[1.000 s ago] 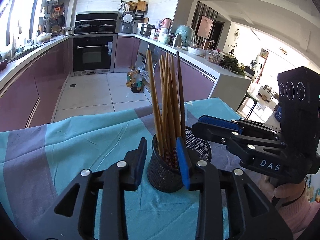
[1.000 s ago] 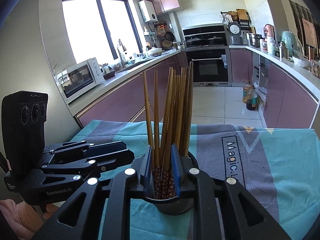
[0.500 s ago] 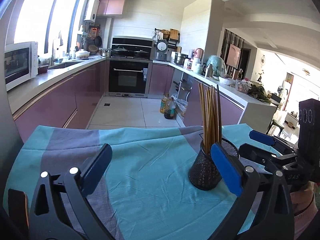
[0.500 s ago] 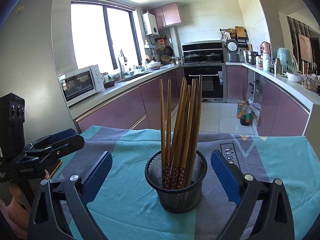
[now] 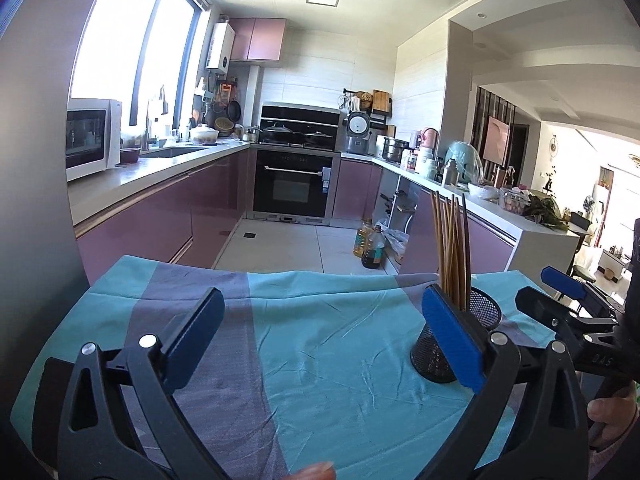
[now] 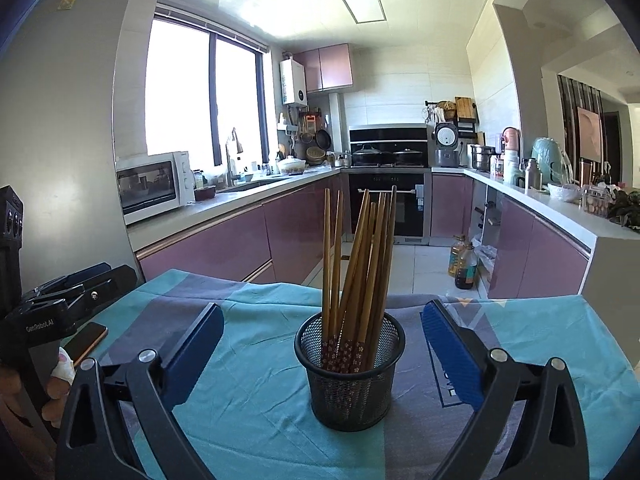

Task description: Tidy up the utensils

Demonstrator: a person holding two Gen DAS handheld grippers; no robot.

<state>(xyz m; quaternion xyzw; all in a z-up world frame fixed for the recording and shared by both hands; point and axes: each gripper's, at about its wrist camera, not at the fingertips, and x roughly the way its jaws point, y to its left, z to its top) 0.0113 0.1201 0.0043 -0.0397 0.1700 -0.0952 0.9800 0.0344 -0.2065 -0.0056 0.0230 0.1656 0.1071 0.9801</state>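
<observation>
Chopsticks [image 6: 356, 276] stand in a black mesh cup [image 6: 350, 376] — a bunch of brown sticks with flowery red ends down inside the cup. They lean a little, some one way and some the other. The cup sits upright on a table with a blue and grey cloth [image 6: 256, 400] over it.

In the right wrist view, the right gripper [image 6: 320, 348] is wide open. Its two blue pads sit one on each side of the cup, well apart from it, and nothing is held between them. The cup is right in the middle of the gap.

In the left wrist view, the left gripper [image 5: 320, 340] is wide open too and holds nothing. Only bare cloth lies between its pads. The cup shows just behind its right-hand pad, off to the right side of that picture.

A phone [image 6: 86, 340] lies flat on the cloth at the left edge, near the black body of the left gripper. A hand [image 6: 56, 384] wraps around that gripper's handle.

Behind the table is a kitchen with purple cupboards — a white microwave [image 6: 154, 186] sits on the counter by the window, and a black oven [image 6: 386, 200] is at the far end.
</observation>
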